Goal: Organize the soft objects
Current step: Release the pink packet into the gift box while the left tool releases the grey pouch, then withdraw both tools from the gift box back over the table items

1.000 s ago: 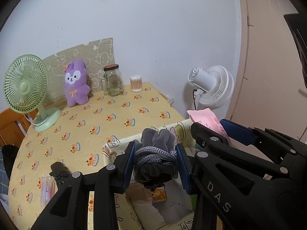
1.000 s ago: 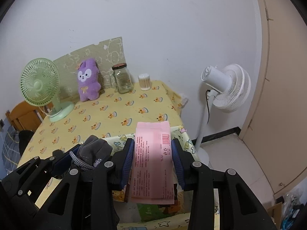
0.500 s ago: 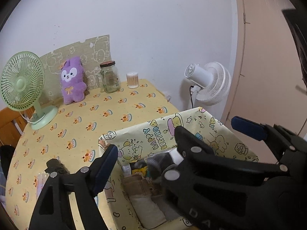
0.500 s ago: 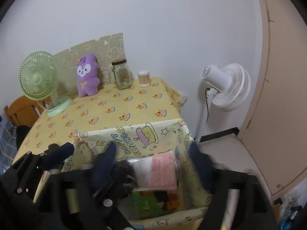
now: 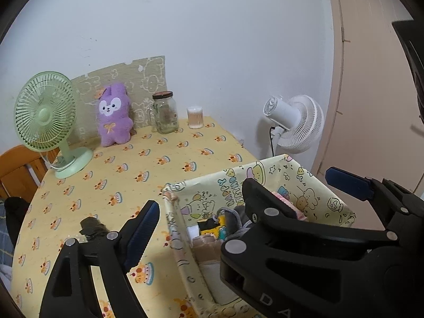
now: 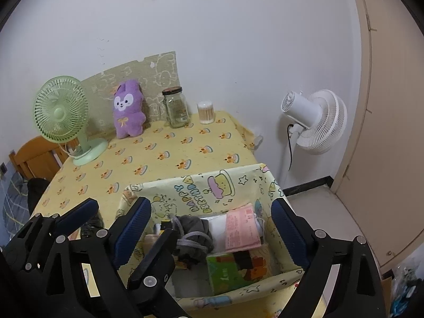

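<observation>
Fabric storage box (image 6: 185, 193) with a yellow cartoon print stands on the near edge of the yellow cake-patterned tablecloth (image 6: 164, 159). Inside the box lie a grey rolled cloth bundle tied with grey cord (image 6: 194, 234), and just right of it a white soft pack with a pink printed label (image 6: 239, 232); a green printed packet (image 6: 229, 274) sits nearer the camera than both. Above the box the right gripper (image 6: 210, 234) is still spreading its blue-padded jaws, with nothing pressed between them; the pink-labelled pack lies loose below. Left of it over the box's left wall, the left gripper (image 5: 201, 212) is likewise widening, empty. Beyond the box, against the wall, stand a purple plush rabbit (image 6: 128, 110), a glass jar with a dark lid (image 6: 177, 107) and a pale green desk fan (image 6: 62, 114).
</observation>
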